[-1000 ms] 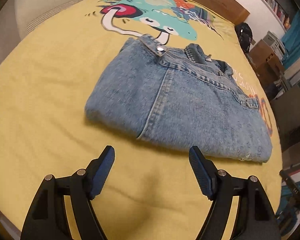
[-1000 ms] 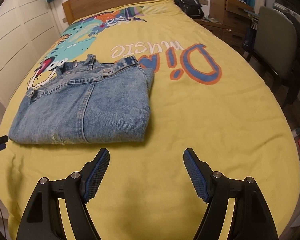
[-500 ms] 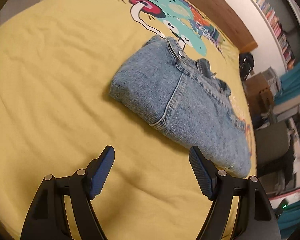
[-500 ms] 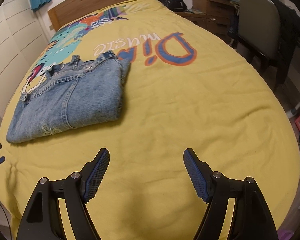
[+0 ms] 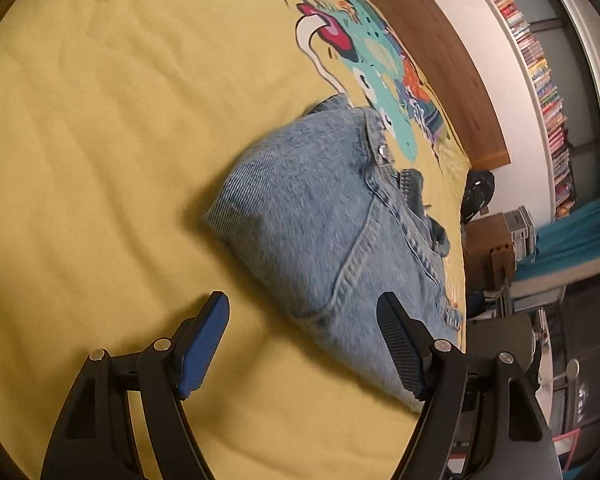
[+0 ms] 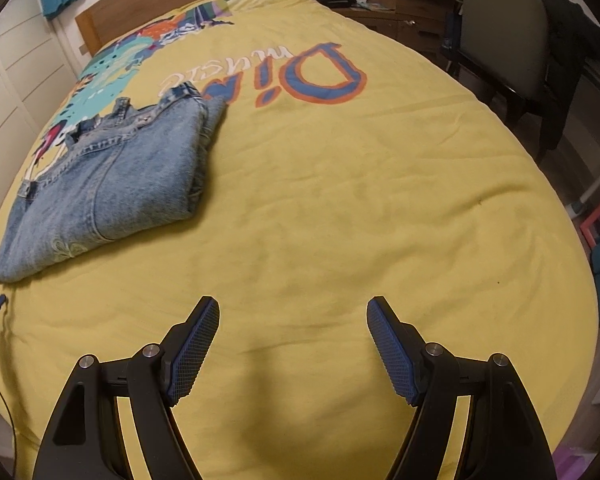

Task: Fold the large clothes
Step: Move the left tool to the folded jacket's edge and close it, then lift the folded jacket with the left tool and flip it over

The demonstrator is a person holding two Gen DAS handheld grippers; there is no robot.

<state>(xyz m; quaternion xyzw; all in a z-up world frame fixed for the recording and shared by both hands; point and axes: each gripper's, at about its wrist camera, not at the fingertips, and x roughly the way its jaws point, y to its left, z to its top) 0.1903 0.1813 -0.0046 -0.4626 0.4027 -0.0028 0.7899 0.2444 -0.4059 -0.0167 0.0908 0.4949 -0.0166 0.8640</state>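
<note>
Folded jeans [image 6: 108, 184] on yellow bed [image 6: 340, 200]; left gripper [image 5: 302, 340] and right gripper [image 6: 292, 344] jaws released, empty.

Light-blue denim jeans [image 6: 112, 184] lie folded into a flat, thick rectangle on the yellow bedspread [image 6: 340, 208].
</note>
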